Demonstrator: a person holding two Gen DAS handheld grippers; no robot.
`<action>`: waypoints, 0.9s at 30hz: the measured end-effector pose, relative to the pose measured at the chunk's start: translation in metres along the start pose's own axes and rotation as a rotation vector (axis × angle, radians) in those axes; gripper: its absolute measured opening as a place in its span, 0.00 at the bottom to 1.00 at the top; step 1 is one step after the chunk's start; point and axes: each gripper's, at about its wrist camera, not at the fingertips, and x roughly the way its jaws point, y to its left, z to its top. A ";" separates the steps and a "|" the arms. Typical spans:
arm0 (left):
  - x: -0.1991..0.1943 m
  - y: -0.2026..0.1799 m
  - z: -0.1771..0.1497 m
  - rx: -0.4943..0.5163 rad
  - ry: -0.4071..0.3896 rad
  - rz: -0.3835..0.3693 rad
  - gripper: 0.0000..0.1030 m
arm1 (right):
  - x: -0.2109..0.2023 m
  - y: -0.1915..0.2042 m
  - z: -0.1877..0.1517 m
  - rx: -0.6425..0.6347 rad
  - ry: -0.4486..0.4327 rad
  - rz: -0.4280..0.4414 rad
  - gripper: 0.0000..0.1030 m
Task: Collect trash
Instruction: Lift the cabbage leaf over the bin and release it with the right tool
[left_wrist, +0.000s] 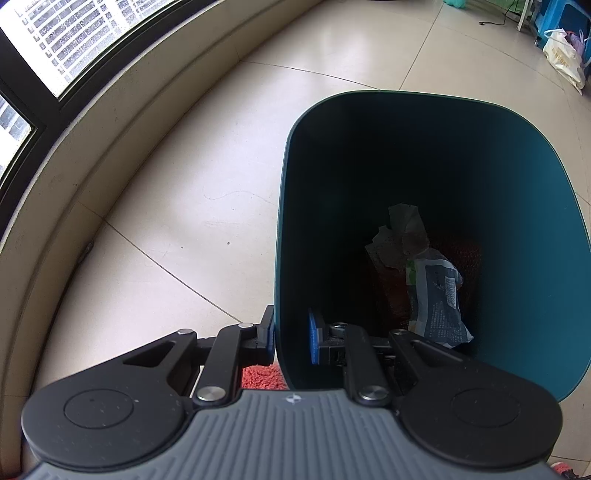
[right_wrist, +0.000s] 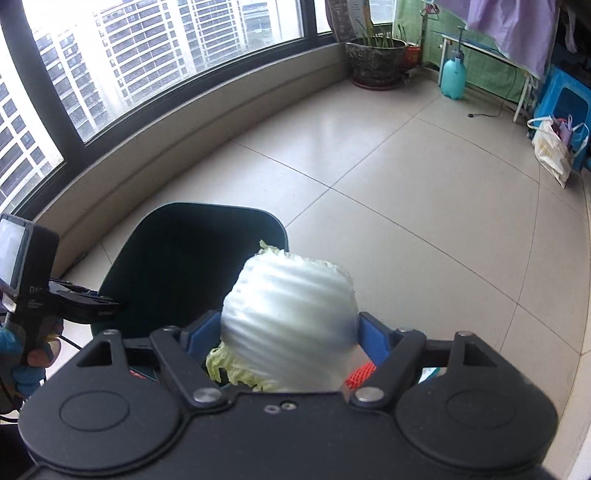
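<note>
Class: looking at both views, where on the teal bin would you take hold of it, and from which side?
Grip the bin by its thin upright wall at the near rim, from above: one finger inside, one outside. The left gripper already straddles it so; the body is too wide to span.

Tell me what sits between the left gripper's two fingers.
The teal bin's near wall: in the left wrist view the left gripper straddles it, one finger outside, one inside, a gap still showing.
</note>
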 end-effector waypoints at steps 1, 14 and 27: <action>0.000 0.000 0.000 -0.002 0.001 -0.001 0.16 | 0.007 0.011 0.004 -0.051 -0.001 -0.003 0.77; -0.004 0.004 0.001 -0.007 -0.002 -0.014 0.15 | 0.115 0.093 0.012 -0.308 0.155 -0.035 0.77; -0.004 0.005 0.001 -0.007 -0.003 -0.018 0.15 | 0.172 0.127 -0.010 -0.430 0.214 -0.060 0.81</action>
